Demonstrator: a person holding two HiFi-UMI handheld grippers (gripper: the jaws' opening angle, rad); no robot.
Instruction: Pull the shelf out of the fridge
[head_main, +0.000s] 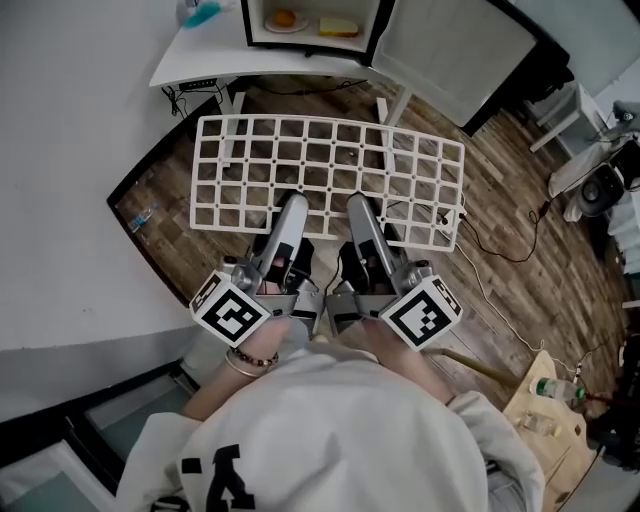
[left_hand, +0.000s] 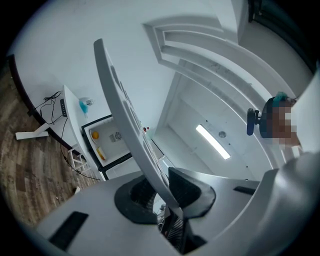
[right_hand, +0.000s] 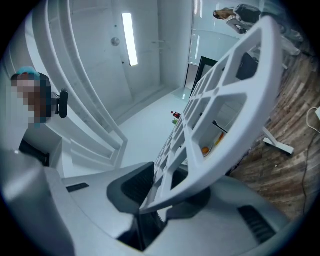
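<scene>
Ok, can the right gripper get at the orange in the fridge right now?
Probably not. The right gripper is shut on the near edge of the white grid shelf, which lies between it and the open fridge. The orange sits inside, beyond the shelf's far edge.

There is one white plastic grid shelf (head_main: 330, 150). Two grey two-jaw grippers are counted at six o'clock: one left gripper (head_main: 292, 205) and one right gripper (head_main: 357, 205). At twelve o'clock there is one open black-framed fridge (head_main: 373, 35), and inside it one round orange fruit (head_main: 284, 17) and one flat yellow block (head_main: 338, 27). At four o'clock there is one small clear bottle with green on it (head_main: 548, 388).
</scene>
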